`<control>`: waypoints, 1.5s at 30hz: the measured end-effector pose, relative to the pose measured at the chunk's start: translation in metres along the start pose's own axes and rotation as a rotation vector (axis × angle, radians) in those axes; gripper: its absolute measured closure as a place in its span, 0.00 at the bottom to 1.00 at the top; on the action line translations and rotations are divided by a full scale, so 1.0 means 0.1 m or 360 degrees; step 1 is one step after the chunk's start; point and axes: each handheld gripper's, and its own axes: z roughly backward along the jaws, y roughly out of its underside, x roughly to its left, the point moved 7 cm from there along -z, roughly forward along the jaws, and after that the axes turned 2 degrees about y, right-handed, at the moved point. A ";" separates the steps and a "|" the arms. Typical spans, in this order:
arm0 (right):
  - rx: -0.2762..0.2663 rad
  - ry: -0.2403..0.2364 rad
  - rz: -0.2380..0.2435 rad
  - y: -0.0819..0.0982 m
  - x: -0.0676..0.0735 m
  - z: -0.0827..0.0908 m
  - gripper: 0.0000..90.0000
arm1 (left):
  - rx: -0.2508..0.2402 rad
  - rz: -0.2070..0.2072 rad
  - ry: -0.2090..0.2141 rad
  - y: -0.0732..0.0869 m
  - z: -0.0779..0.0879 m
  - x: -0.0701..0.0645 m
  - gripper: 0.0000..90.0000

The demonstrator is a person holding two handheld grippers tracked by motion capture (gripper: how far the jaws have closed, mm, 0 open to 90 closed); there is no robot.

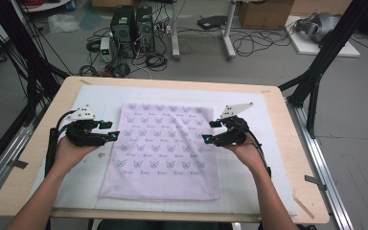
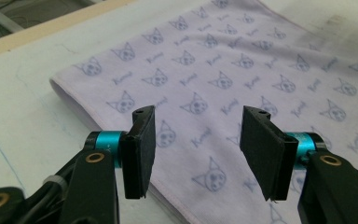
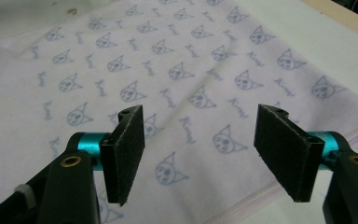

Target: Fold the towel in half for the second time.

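Observation:
A pale lilac cloth point(image 1: 160, 151) printed with small blue cat faces lies folded flat on the white mat point(image 1: 249, 189) in the middle of the table. My left gripper point(image 1: 114, 136) hovers at the cloth's left edge, open, pointing right over it. The left gripper view shows the cloth point(image 2: 233, 65) beneath the empty jaws of the left gripper point(image 2: 196, 154), with its layered folded edge at the left. My right gripper point(image 1: 207, 139) hovers at the right edge, open, pointing left. Its jaws point(image 3: 209, 154) stand apart above the cloth point(image 3: 168, 70), nothing between them.
The wooden table point(image 1: 297, 158) shows bare strips around the mat. Beyond its far edge the floor holds computer towers point(image 1: 132, 26), tangled cables and cardboard boxes. Black frame legs point(image 1: 316, 67) rise at both sides.

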 end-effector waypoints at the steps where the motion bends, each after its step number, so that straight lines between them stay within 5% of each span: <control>1: 0.0012 0.0008 0.0006 -0.03 -0.03 0.00 0.37 | 0.0004 0.0001 -0.0006 -0.02 -0.01 0.02 0.51; 11: 0.0035 0.0088 -0.0029 -0.25 -0.44 -0.07 0.38 | 0.0018 0.0046 -0.0085 -0.23 -0.16 0.44 0.58; 14: 0.0039 0.0136 -0.0065 -0.19 -0.60 -0.15 0.38 | -0.0009 0.0114 -0.0060 -0.17 -0.25 0.58 0.62; 18: 0.0108 0.0167 -0.0102 -0.03 -0.73 -0.29 0.39 | 0.0054 0.0179 -0.0092 -0.03 -0.38 0.73 0.63; 23: 0.0130 0.0226 -0.0137 0.17 -0.82 -0.42 0.40 | 0.0081 0.0180 -0.0122 0.05 -0.54 0.78 0.66; 27: 0.0151 0.0287 -0.0190 0.28 -0.88 -0.47 0.40 | 0.0194 0.0155 -0.0140 0.16 -0.67 0.79 0.67; 34: 0.0214 0.0285 -0.0270 0.41 -0.91 -0.63 0.42 | 0.0323 0.0255 -0.0176 0.33 -0.85 0.80 0.48; 37: 0.0170 0.0306 -0.0273 0.43 -0.90 -0.65 0.50 | 0.0339 0.0192 -0.0235 0.32 -0.86 0.78 0.52; 43: 0.0169 0.0203 -0.0294 0.41 -0.83 -0.65 0.84 | 0.0315 0.0235 -0.0120 0.30 -0.89 0.70 0.91; 45: 0.0178 0.0158 -0.0296 0.40 -0.79 -0.66 0.91 | 0.0318 0.0262 -0.0112 0.30 -0.89 0.71 0.93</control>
